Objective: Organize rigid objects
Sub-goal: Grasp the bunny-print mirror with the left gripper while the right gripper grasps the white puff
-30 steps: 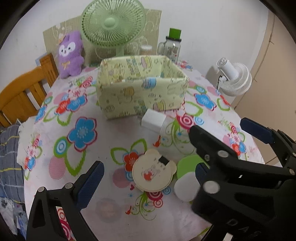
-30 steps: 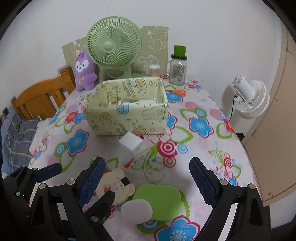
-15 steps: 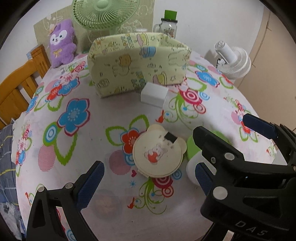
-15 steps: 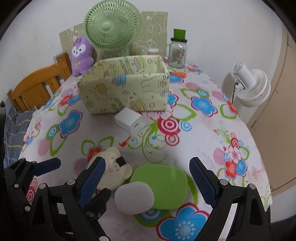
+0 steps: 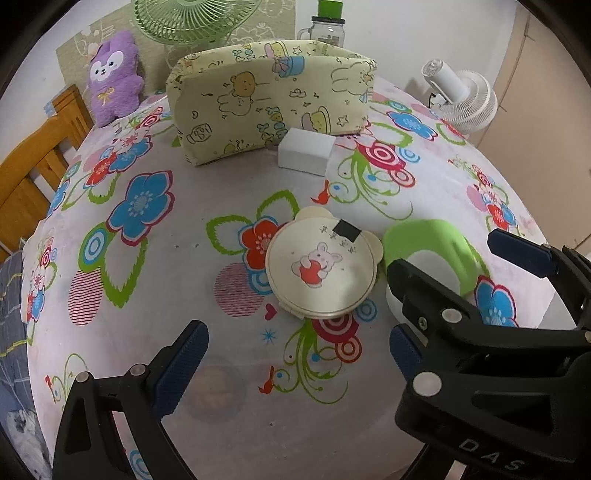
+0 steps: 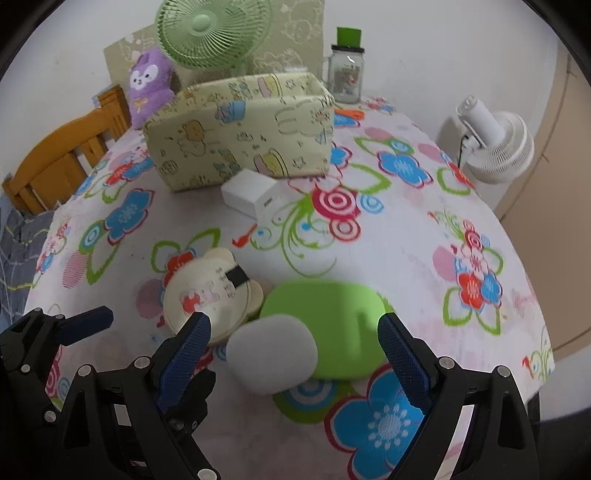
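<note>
A cream bear-shaped round case [image 5: 320, 274] lies on the flowered tablecloth, just ahead of my open left gripper [image 5: 295, 360]. Right of it lies a green and white oval case [image 6: 325, 325], between the fingers of my open right gripper [image 6: 293, 349]. A small white box [image 5: 306, 151] sits in front of the yellow cartoon-print fabric bin [image 5: 269, 99]. The bin [image 6: 240, 133] shows open-topped in the right wrist view, with the white box [image 6: 251, 194] and the bear case [image 6: 207, 299] nearer. The right gripper's body [image 5: 491, 354] also fills the left wrist view's right side.
A green fan [image 6: 212, 33], a purple plush toy [image 6: 149, 85] and a glass jar with a green lid [image 6: 347, 70] stand behind the bin. A wooden chair [image 6: 62, 155] is at the left, a white fan [image 6: 495, 144] beyond the table's right edge.
Both grippers have come down and forward toward the table. The bear case and the green and white case now lie closer to the fingers. Nothing was grasped.
</note>
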